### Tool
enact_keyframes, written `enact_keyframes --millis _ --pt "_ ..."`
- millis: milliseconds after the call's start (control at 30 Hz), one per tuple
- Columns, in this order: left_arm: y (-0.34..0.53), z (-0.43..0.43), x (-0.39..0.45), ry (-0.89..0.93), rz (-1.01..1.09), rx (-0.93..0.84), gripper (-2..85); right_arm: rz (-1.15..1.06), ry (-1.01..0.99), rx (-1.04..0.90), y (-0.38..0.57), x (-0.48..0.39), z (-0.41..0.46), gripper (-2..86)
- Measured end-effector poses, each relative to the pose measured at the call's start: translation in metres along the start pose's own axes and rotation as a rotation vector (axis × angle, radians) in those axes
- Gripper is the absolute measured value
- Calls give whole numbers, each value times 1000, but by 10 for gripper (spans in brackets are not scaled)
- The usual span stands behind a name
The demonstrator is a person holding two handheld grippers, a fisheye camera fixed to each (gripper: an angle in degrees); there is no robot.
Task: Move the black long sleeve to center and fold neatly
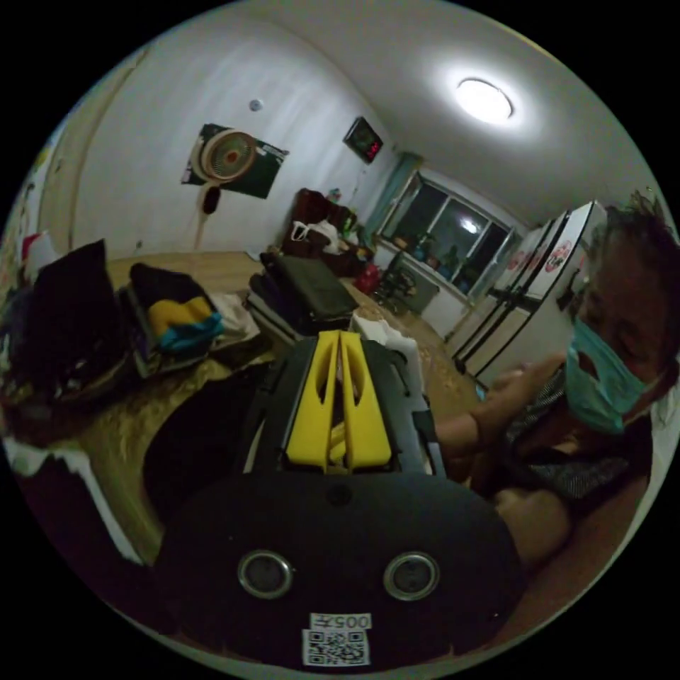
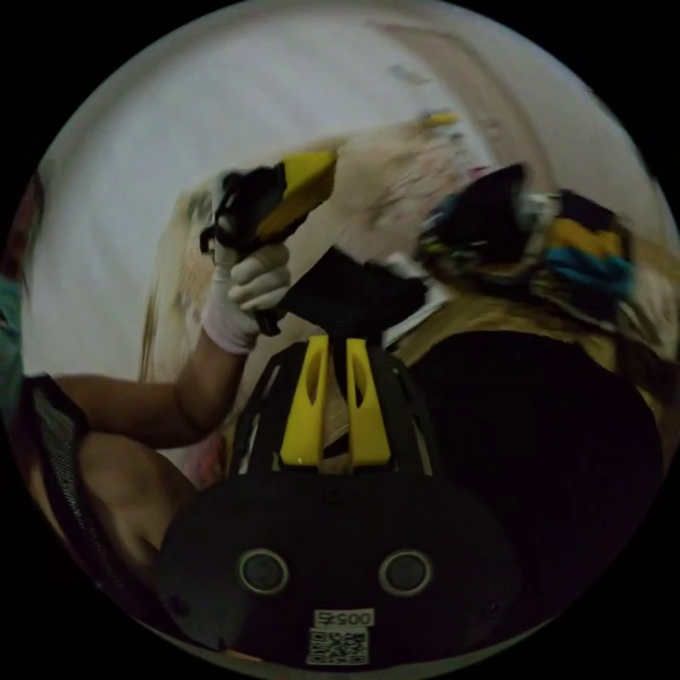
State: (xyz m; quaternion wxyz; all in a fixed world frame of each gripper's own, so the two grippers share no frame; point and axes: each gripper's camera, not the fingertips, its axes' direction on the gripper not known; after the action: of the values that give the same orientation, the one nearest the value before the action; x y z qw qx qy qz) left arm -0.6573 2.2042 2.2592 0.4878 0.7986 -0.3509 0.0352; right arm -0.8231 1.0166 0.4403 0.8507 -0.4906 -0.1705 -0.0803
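Left gripper view, near: left gripper (image 1: 340,340) raised above the bed, its 2 yellow jaws drawn together to a narrow slit, nothing visibly between them. Below and left of it, black long sleeve (image 1: 198,439) spread dark over the yellow patterned bedspread (image 1: 127,425). White bed edge (image 1: 85,482) at lower left. Beside the gripper on the right, a person's bare arm (image 1: 496,411) and a masked person close to the lens.

Middle distance: pile of clothes (image 1: 177,319) with yellow and teal pieces on the bedspread, a dark heap (image 1: 67,312) to its left, a dark folded stack (image 1: 304,290) just beyond the gripper tips.

Far: wooden floor (image 1: 439,354), white wardrobe (image 1: 538,290) at right, window (image 1: 446,234) with a teal curtain, fan (image 1: 227,156) mounted on the white wall, wall clock (image 1: 363,140), round ceiling lamp (image 1: 484,100) lit.

Right gripper view, near: right gripper (image 2: 336,343) closed on a fold of the black long sleeve (image 2: 354,294), cloth pinched between the 2 yellow jaws and lifted in a peak; the rest of the garment (image 2: 538,439) lying dark at right on the bedspread (image 2: 482,312).

Beyond: white-gloved hand (image 2: 244,290) gripping the left gripper (image 2: 301,180); state of its jaws here not discernible through blur. Pile of clothes (image 2: 581,255) at upper right, blurred. Pale wall (image 2: 177,127) behind.
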Motion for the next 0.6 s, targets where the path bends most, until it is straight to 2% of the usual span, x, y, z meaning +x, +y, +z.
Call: enact_keyframes --millis 100,233,333,467,600 --pt "-38 51 -14 33 -7 73 -6 212 126 144 21 58 -77 4" --pt "-30 101 -52 3 -165 126 -7 505 349 223 77 126 -153 -1" --pt "0 130 -80 -168 -285 30 -7 671 394 178 112 166 -178 -3" --pt "42 160 -108 -397 -434 -135 -7 702 355 110 127 186 -192 8" --pt "51 194 -125 -457 -465 -277 -7 702 330 -7 128 194 -214 36"
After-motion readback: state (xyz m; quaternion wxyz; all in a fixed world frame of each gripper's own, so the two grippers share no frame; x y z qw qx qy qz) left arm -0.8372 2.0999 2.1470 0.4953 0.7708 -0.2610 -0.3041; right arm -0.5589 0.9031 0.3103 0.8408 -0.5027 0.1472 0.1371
